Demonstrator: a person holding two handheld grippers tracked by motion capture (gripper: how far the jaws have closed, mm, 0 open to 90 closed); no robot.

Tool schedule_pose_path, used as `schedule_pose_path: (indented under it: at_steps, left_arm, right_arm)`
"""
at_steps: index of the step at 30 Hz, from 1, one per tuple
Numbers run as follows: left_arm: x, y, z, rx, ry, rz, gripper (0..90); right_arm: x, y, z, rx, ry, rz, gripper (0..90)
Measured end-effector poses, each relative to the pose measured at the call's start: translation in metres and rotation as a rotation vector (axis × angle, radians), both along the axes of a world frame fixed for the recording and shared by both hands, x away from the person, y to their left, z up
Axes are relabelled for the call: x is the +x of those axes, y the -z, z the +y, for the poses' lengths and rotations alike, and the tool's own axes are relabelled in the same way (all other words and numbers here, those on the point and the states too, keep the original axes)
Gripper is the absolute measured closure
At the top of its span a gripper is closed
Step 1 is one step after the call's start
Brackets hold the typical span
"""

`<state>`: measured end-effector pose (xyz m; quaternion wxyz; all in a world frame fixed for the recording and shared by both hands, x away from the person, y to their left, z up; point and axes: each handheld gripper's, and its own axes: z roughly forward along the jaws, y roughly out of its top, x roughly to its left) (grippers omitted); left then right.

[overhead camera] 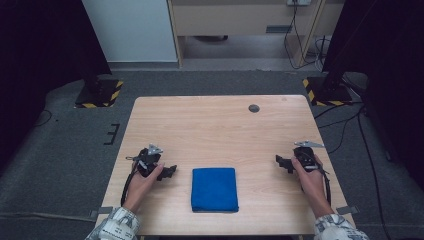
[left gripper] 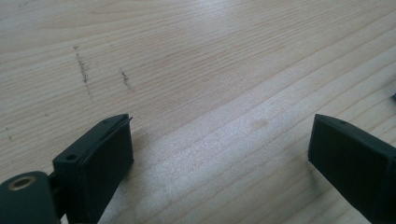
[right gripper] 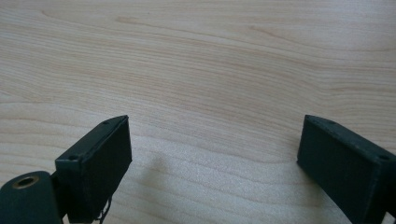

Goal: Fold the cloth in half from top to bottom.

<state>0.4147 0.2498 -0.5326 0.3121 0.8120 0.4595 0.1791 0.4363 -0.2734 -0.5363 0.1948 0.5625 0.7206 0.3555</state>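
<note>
So there's a folded blue cloth (overhead camera: 214, 189) lying flat on the light wood bench (overhead camera: 220, 120), near the front edge and roughly centred between the two hands, not touching either one. The left gripper (overhead camera: 169, 171) sits just to the left of the cloth with its fingers pointing toward it, close but with a strip of bare wood between them. The right gripper (overhead camera: 281, 162) is further off on the other side, well apart from the cloth, fingers also pointing inward. Both are held low over the bench by hands with patterned sleeve cuffs at the bottom edge of the high view. In the left gripper view the two black fingers (left gripper: 100, 158) stand wide apart with nothing but wood grain between them, plus a couple of short dark scuff marks (left gripper: 84, 70) on the surface ahead. Same story in the right gripper view: fingers (right gripper: 100, 161) spread wide, holding nothing, plain wood in the gap. As for writing, I can't make out any brand, label or text anywhere, not on the cloth, the grippers or the bench. Other bits: a small dark round grommet (overhead camera: 254, 108) near the far edge of the bench, and black stands with yellow-and-black hazard-striped bases (overhead camera: 99, 93) on the grey carpet at either far corner.
</note>
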Motion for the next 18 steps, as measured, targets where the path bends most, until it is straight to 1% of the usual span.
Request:
schedule_pose_path:
  at_steps: [1,2,4,7,8,12,18]
  left_arm:
    - [0.0,0.001,0.0,-0.006,0.004,-0.006,4.3]
    - [0.0,0.003,0.0,-0.012,0.001,-0.014,2.6]
    - [-0.001,0.005,0.0,-0.022,-0.007,-0.034,1.1]
    - [-0.001,0.005,0.0,-0.021,-0.006,-0.034,0.8]
    - [-0.001,0.005,0.0,-0.022,-0.007,-0.035,0.8]
    - [-0.001,0.005,0.0,-0.021,-0.011,-0.035,0.8]
    - [-0.004,0.005,0.0,-0.019,-0.024,-0.034,0.8]
  right_arm:
    - [0.0,0.001,0.001,-0.018,-0.008,-0.006,9.2]
    - [0.0,0.001,0.004,-0.03,-0.004,-0.009,8.5]
    - [-0.001,0.002,0.007,-0.066,-0.014,-0.013,8.3]
    - [-0.002,0.003,0.011,-0.102,-0.019,-0.011,7.8]
    - [-0.002,0.003,0.012,-0.122,-0.027,-0.012,6.9]
    - [-0.007,0.003,0.013,-0.123,-0.059,-0.01,6.6]
    - [-0.023,0.003,0.01,-0.124,-0.09,-0.012,5.6]
